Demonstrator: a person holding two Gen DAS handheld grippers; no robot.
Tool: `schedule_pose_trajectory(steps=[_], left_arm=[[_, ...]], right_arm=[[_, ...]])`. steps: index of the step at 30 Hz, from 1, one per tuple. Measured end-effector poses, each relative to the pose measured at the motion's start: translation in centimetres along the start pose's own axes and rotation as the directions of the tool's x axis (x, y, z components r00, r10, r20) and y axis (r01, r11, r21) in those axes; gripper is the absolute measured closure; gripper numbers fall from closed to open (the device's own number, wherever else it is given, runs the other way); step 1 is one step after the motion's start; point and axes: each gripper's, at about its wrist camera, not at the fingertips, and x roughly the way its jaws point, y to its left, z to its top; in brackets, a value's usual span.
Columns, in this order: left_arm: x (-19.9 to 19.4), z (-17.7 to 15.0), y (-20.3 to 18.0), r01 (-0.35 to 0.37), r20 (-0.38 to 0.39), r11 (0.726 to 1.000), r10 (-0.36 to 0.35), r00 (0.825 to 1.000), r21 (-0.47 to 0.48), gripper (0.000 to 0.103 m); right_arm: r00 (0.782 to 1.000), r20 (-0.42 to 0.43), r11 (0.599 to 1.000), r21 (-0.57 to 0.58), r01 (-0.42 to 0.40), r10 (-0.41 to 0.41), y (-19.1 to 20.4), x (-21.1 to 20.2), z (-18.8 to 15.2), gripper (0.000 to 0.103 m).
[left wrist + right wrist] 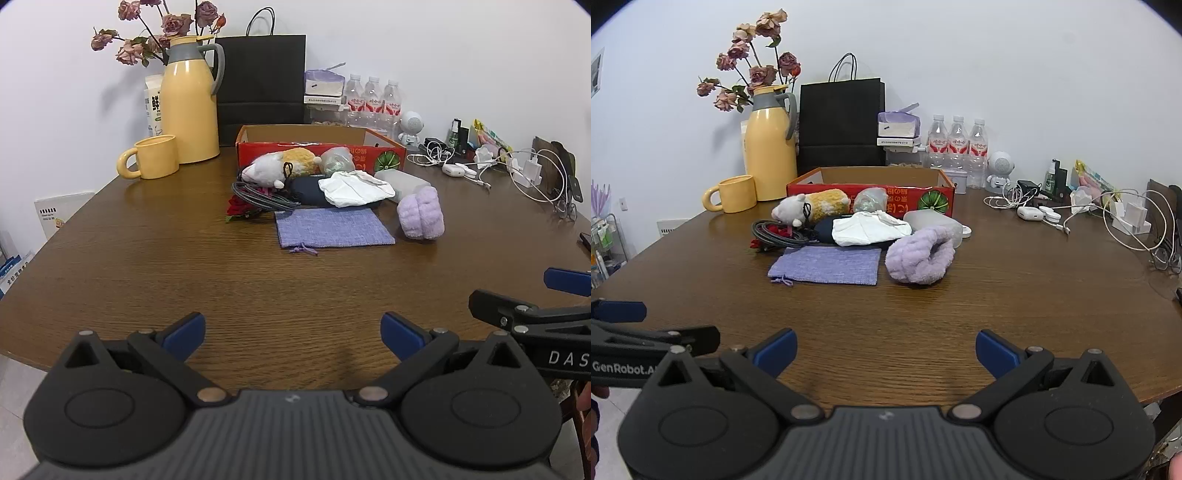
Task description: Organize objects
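Both grippers over the near edge of the wooden table point(147, 258), pointing toward a red cardboard box point(871, 192). Left gripper point(293, 332) and right gripper point(885, 350): jaws spread wide, nothing between them. Loose items lie just in front of the box: plush toy point(812, 206), white cloth point(870, 229), coiled grey cable point(775, 232), lilac drawstring pouch point(827, 266), lavender towel roll point(919, 258). Yellow mug point(733, 194) stands left of the box.

"GenRobot.AI" on left gripper point(618, 314); "DAS" on right gripper point(554, 295).
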Motion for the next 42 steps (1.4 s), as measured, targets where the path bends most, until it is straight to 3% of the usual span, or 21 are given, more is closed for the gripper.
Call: schedule_pose_trajectory(steps=[42], left_arm=[[0.9,-0.2,0.0,0.006,-0.032,1.0,-0.006,0.999,-0.007,0.0]], right_arm=[[0.999,-0.032,1.0,0.011,0.015,-0.015,-0.2,1.1,-0.7,0.0]])
